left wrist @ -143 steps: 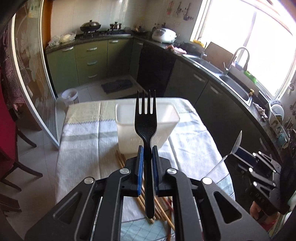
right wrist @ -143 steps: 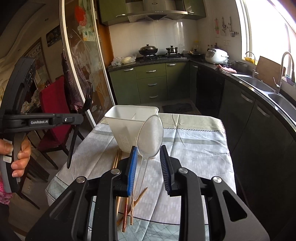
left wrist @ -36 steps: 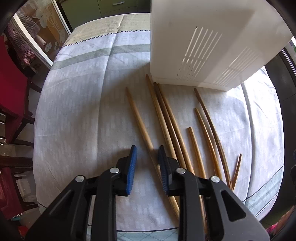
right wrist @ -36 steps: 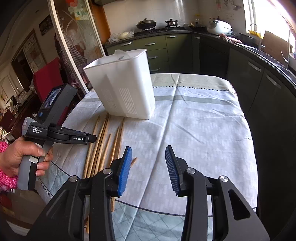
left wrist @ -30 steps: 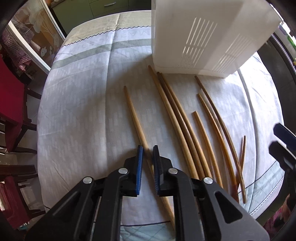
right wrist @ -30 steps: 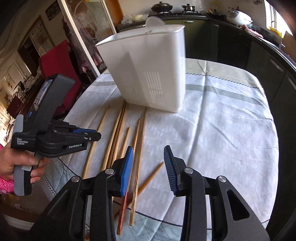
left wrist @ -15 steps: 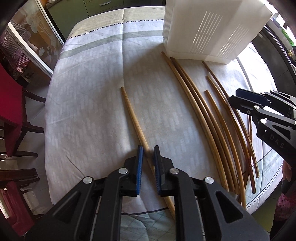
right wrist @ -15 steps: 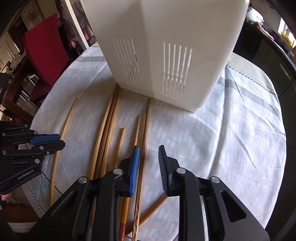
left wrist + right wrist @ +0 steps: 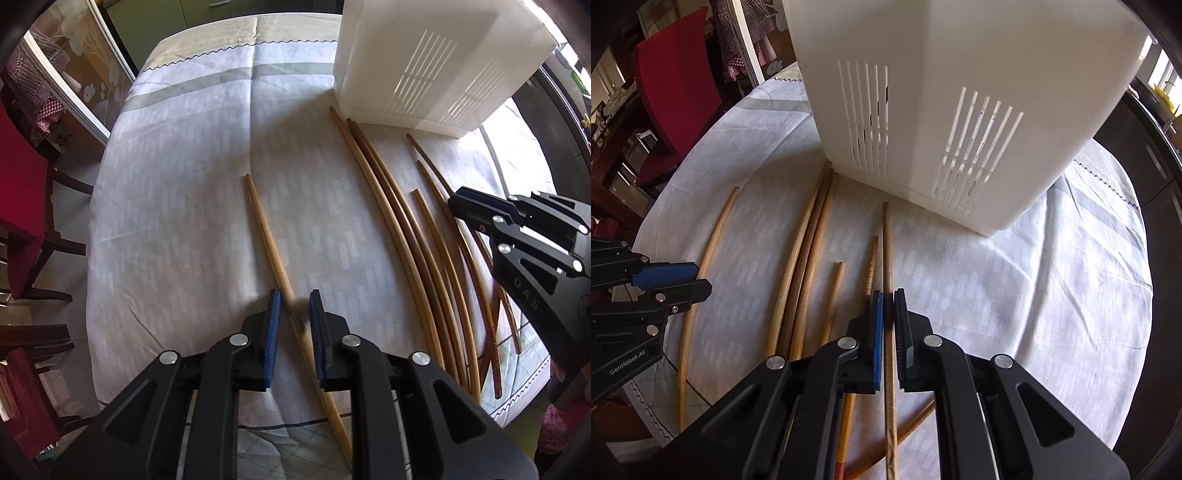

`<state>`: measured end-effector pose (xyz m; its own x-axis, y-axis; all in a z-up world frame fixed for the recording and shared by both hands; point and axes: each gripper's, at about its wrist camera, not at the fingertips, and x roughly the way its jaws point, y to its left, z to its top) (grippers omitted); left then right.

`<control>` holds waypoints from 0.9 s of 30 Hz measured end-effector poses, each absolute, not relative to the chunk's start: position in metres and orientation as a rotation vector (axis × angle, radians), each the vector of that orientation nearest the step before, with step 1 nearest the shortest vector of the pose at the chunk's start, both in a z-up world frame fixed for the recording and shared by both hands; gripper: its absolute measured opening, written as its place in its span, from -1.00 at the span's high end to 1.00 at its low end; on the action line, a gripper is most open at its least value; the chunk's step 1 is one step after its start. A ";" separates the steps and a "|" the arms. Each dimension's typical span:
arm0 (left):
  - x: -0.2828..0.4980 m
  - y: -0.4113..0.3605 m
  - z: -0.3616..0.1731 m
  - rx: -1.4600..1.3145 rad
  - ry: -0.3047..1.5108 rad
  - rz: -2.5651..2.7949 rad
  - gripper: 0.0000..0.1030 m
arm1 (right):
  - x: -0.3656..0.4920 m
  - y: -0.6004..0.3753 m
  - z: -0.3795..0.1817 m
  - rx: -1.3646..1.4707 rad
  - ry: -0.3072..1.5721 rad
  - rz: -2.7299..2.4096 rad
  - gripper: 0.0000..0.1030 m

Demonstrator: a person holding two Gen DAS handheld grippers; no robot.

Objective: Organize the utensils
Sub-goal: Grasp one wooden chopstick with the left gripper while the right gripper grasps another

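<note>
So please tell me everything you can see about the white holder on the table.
The holder is a tall white plastic box with smooth walls and groups of narrow vertical slots near its base. It stands upright on the tablecloth. Something dark shows through the left slots. The tips of three chopsticks reach its base; contact is unclear. Its top is out of view.

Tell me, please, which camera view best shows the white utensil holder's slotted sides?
The right wrist view: the white utensil holder fills its upper half, with two slotted sides facing the camera and the base edge clear. The left wrist view shows the holder only in the top right corner, smaller, cropped by the frame edge.
</note>
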<state>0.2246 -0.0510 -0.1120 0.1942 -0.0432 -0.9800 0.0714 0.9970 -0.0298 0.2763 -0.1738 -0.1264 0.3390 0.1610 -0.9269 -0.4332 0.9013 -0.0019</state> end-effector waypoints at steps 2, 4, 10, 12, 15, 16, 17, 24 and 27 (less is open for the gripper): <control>0.228 -0.050 -0.112 0.021 1.370 -0.071 0.70 | 0.271 -0.178 -0.122 -0.243 1.155 0.407 0.87; 0.231 -0.049 -0.112 0.021 1.371 -0.063 0.69 | 0.264 -0.185 -0.117 -0.230 1.135 0.415 0.87; 0.244 -0.051 -0.112 0.017 1.372 -0.052 0.67 | 0.243 -0.208 -0.090 -0.166 1.062 0.441 0.87; 0.247 -0.053 -0.112 0.023 1.365 -0.049 0.75 | 0.233 -0.222 -0.079 -0.127 1.031 0.450 0.87; 0.248 -0.052 -0.110 -0.006 1.355 -0.051 0.83 | 0.217 -0.243 -0.064 -0.060 0.977 0.461 0.87; 0.248 -0.051 -0.109 -0.016 1.346 -0.050 0.83 | 0.211 -0.252 -0.059 -0.037 0.959 0.461 0.87; 0.248 -0.049 -0.106 -0.024 1.331 -0.050 0.83 | 0.206 -0.260 -0.053 -0.015 0.938 0.459 0.87; 0.225 -0.045 -0.066 -0.036 1.161 -0.072 0.84 | 0.165 -0.316 -0.020 0.109 0.795 0.410 0.87; 0.208 -0.047 -0.045 -0.030 1.067 -0.088 0.85 | 0.145 -0.331 -0.011 0.146 0.753 0.383 0.87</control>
